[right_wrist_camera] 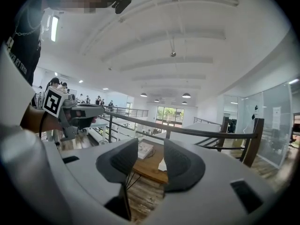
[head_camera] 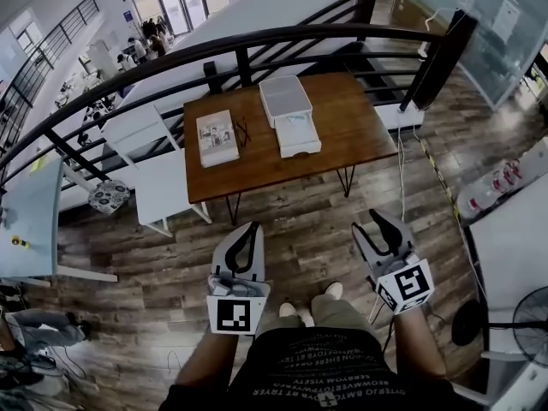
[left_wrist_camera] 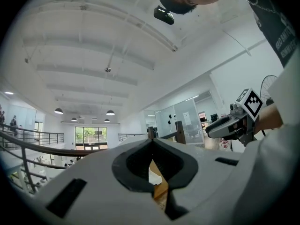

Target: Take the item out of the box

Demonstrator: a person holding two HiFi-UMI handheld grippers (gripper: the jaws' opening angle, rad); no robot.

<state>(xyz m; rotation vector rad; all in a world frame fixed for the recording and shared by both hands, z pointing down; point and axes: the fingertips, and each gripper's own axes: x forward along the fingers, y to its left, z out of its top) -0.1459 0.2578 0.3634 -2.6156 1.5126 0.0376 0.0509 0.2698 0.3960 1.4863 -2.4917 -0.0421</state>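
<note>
The white box sits on the wooden table at 12 o'clock, well apart from both claws. Its front half lies open on a pale item, too small to identify. It looks light, flat and stiff, so I would pinch it by 1 long edge. The left gripper has its tips together and holds nothing; the right gripper stands apart, also empty. At the box's 9 o'clock lies a printed pack, its writing unreadable.

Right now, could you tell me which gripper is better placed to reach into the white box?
Probably right: the right gripper is open and empty, with the white box framed between its jaws; the left gripper is shut.
</note>
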